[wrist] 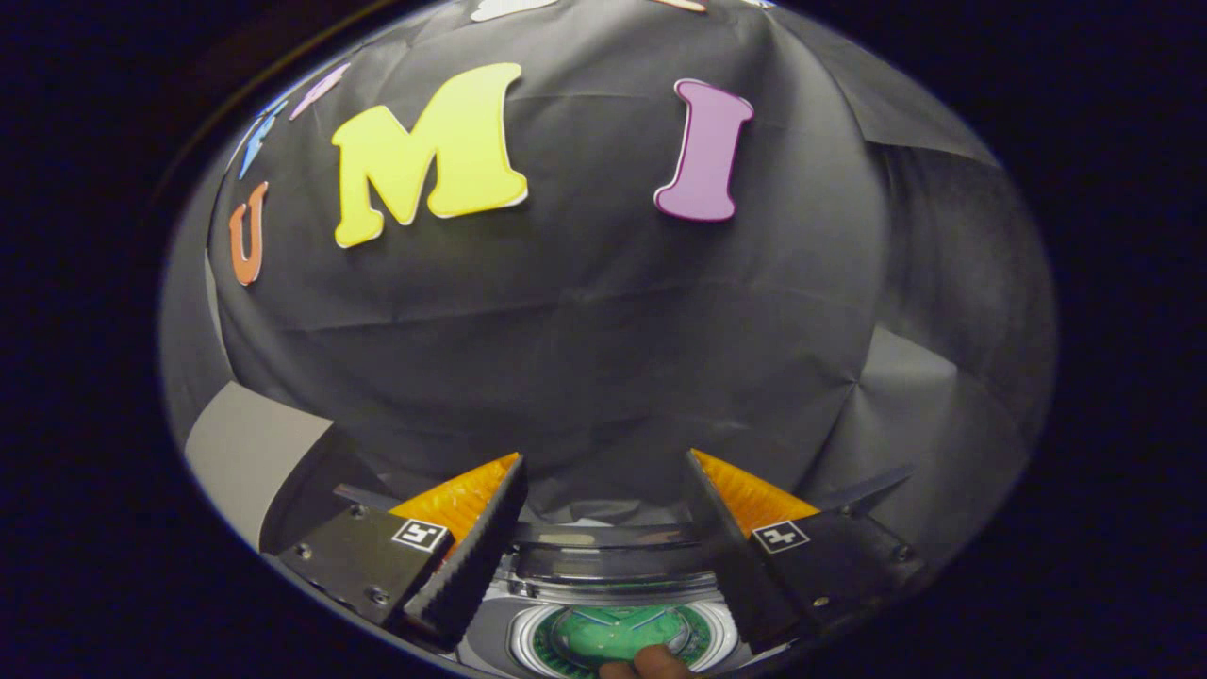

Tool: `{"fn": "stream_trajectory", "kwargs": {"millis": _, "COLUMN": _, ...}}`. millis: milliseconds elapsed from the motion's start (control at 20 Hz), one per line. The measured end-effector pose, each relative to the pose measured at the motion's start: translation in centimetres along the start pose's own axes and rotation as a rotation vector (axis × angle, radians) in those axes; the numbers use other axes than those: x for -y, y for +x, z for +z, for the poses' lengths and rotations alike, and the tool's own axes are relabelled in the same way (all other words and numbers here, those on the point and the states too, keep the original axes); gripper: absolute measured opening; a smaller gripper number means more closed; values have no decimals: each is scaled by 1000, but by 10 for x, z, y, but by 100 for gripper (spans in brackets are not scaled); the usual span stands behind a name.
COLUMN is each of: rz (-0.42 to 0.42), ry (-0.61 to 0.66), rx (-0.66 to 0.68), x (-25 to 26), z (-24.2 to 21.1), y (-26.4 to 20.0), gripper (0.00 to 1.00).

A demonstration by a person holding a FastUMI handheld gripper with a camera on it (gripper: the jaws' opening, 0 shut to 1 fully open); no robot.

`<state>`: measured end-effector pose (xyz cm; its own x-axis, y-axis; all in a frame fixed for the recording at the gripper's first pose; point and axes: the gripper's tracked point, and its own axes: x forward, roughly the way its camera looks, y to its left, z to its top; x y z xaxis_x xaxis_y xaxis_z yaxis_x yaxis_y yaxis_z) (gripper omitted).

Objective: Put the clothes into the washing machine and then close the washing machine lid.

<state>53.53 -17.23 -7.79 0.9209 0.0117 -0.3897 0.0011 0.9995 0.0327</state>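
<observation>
My gripper is open, its two fingers spread wide with nothing between them, held high and pointing at the booth's black cloth wall. Below and between the fingers lies the washing machine, seen from above. Its round drum opening shows a green interior inside a pale ring. The transparent lid stands raised behind the opening. A fingertip of a person's hand pokes in at the near rim of the drum. I cannot make out any clothes.
The black cloth wall rises close behind the machine. A pale grey panel stands to the left of the left finger.
</observation>
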Motion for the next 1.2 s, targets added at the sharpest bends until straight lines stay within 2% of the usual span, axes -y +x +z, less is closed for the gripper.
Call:
{"fn": "stream_trajectory", "kwargs": {"millis": 400, "rz": 17, "ry": -10, "rx": 44, "x": 0, "z": -26, "y": -40, "gripper": 100}}
{"fn": "stream_trajectory", "kwargs": {"millis": 950, "rz": 94, "ry": -20, "rx": 46, "x": 2, "z": -69, "y": -83, "gripper": 100}}
{"fn": "stream_trajectory", "kwargs": {"millis": 1200, "rz": 122, "ry": -7, "rx": -1, "x": 3, "z": -98, "y": -91, "gripper": 100}}
